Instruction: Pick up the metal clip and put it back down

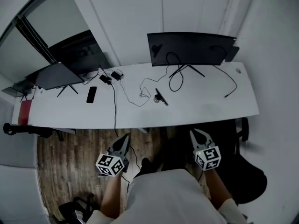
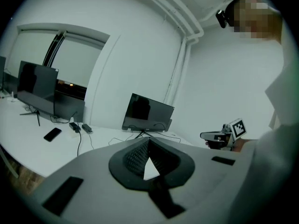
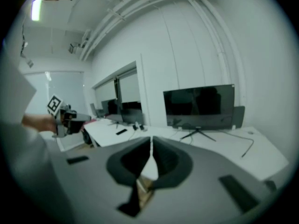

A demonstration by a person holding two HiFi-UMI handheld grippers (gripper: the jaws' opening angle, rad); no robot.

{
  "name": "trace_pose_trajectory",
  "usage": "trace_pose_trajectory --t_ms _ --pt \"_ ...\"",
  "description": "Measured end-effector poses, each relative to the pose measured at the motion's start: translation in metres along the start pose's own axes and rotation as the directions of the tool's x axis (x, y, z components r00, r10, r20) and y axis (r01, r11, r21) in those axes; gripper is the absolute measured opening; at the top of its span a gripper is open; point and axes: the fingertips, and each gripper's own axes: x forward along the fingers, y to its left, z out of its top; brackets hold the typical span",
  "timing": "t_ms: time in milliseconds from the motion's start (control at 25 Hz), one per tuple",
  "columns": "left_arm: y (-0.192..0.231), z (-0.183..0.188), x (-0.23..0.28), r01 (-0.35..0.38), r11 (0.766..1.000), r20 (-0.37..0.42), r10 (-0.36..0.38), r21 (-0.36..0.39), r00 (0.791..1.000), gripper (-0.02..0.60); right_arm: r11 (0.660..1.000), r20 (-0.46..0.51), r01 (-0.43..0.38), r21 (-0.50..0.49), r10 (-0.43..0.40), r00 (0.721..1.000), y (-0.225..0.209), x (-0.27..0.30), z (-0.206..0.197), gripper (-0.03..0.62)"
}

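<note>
The pick-up looked not yet begun. The two claws, left gripper (image 1: 125, 138) and right gripper (image 1: 194, 133), hung pinched shut and empty, short of the long white desk (image 1: 210, 107). One small dark metal clip (image 1: 161, 97), as best I could judge, lay mid-desk, and one flat black phone (image 1: 91, 94) lay further left. Next, a claw needed to reach forward and spread over the clip.

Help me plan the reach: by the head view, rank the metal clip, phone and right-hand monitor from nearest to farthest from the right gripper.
1. Metal clip, middle of the desk, ahead-left of the right gripper.
2. Right-hand monitor, at the desk's back edge.
3. Phone, desk's left part.
</note>
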Motion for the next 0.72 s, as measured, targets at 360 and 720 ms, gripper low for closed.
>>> trace_pose_trajectory --t_ms 360,720 --pt "0.018 0.030 -0.024 0.059 0.996 0.027 -0.061 0.069 0.998 0.032 0.998 0.054 0.056 -0.022 -0.055 0.997 0.027 -0.013 0.024 0.032" --pt "0.032 0.041 -0.019 0.093 0.993 0.041 -0.096 0.069 0.995 0.032 0.995 0.066 0.087 -0.040 -0.085 0.994 0.037 -0.010 0.039 0.032"
